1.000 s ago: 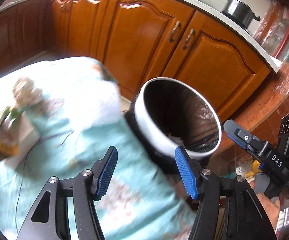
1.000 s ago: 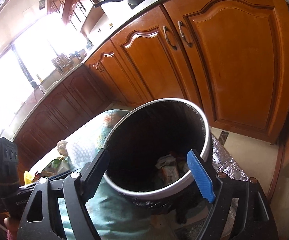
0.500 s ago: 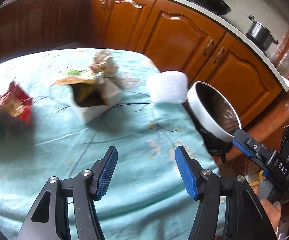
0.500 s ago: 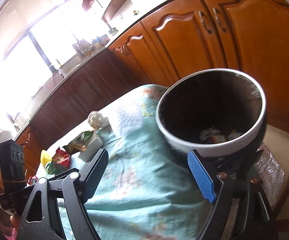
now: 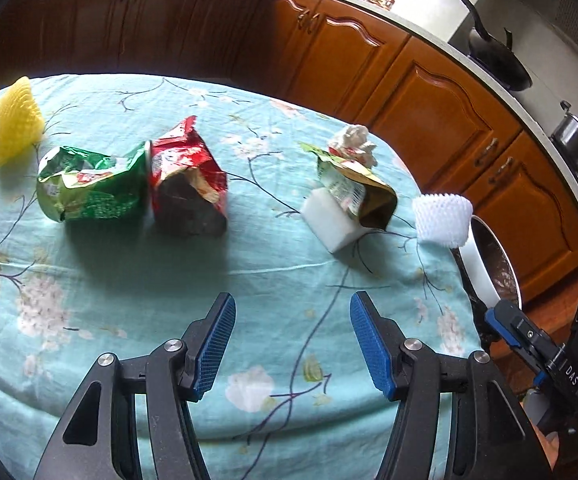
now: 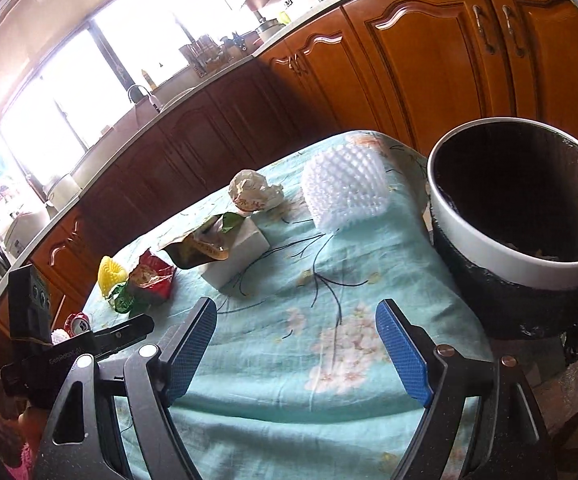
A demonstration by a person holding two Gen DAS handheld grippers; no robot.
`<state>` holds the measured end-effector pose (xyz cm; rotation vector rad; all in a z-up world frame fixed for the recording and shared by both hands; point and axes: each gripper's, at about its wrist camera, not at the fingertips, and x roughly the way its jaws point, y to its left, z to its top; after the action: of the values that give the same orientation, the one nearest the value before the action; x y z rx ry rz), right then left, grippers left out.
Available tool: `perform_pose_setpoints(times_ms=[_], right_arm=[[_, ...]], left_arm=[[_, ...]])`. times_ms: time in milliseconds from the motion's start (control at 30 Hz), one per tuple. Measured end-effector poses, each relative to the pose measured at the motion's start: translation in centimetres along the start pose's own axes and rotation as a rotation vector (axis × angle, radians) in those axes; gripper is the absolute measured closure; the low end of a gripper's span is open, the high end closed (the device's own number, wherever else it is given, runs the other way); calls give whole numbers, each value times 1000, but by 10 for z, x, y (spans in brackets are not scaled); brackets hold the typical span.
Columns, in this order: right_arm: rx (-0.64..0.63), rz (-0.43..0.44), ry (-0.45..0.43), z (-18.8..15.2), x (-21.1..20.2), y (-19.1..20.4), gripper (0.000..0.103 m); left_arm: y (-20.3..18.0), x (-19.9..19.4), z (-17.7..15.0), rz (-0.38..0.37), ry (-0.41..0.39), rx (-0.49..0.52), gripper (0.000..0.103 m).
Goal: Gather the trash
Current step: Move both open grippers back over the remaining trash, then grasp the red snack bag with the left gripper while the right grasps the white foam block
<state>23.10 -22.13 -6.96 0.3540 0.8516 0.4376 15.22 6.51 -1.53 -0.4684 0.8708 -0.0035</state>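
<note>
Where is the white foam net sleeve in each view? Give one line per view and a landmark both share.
Left wrist view: white foam net sleeve at right of centre, on the tablecloth's edge, just left of the bin.
Right wrist view: it sits at upper centre, on the cloth left of the bin, right of the crumpled paper.
Shared landmark: the white-rimmed trash bin.

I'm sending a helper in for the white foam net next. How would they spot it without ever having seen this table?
Find the round table with the teal floral cloth and go to the edge beside the trash bin. The white foam net stands there as a short, knobbly tube. The other foam net is yellow and lies at the far side, past the snack bags.
</note>
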Motion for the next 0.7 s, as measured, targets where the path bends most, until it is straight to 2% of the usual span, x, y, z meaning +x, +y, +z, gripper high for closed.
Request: perform_pose_setpoints(times_ms=[233, 533, 633, 700], right_arm=[[-56, 31, 8, 6, 20, 29, 20], [-107, 72, 33, 12, 51, 54, 21], [-112, 50, 36, 16, 62, 53, 26], [-114, 39, 68, 17, 74, 52, 27]], left_arm=[[18, -7, 9, 24, -28, -50, 44], [25, 7, 30, 31, -41, -79, 45], [30, 17, 36, 35, -43, -91, 45], [32, 22, 40, 34, -38, -95, 45]])
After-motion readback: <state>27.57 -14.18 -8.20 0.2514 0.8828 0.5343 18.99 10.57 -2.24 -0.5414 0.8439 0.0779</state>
